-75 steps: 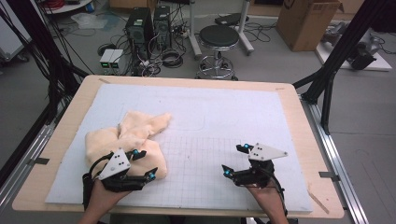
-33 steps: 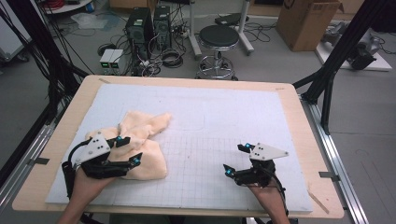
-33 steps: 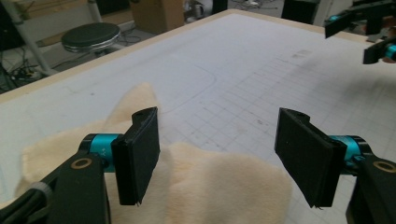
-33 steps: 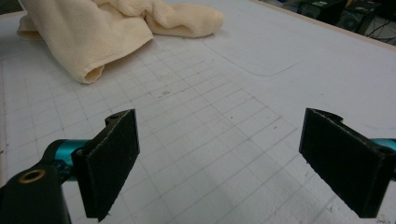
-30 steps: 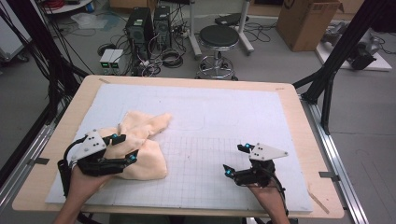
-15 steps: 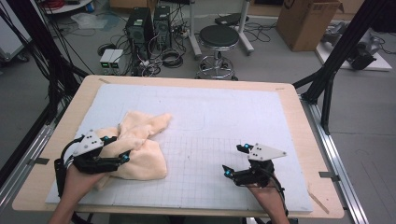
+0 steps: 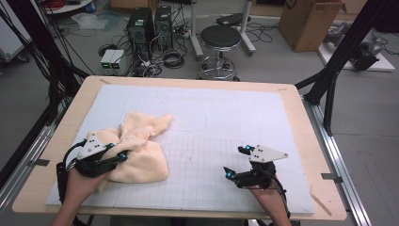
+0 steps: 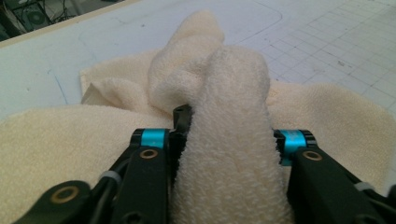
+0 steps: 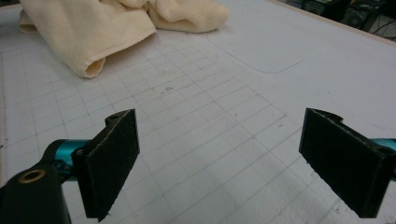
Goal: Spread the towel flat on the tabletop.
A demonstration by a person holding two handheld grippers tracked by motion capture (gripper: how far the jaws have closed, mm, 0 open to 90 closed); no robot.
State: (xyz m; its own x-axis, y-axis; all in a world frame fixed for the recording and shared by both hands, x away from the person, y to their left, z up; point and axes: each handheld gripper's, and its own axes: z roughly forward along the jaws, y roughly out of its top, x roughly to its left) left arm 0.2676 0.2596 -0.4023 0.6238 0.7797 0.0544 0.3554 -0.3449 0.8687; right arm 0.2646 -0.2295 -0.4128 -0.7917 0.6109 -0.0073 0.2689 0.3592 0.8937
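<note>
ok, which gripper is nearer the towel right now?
Left. The left gripper has just closed its jaws on a bunched fold of the cream towel. The right gripper sits open over the bare gridded mat, well apart from it.

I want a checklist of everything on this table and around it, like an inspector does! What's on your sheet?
Surface: white gridded mat on a wooden table, lying flat.
Job's things: one cream towel, crumpled at the mat's left side.
Clutter: nothing seen on the mat besides the towel.
Grippers: left gripper has just been closing, a thick fold of towel pinched between its jaws; right gripper open, resting over bare mat, apart from the towel.
Cables: a black cable loops from the left gripper; floor wires lie tangled beyond the table.
Surroundings: black stool, computer towers, cardboard box.
</note>
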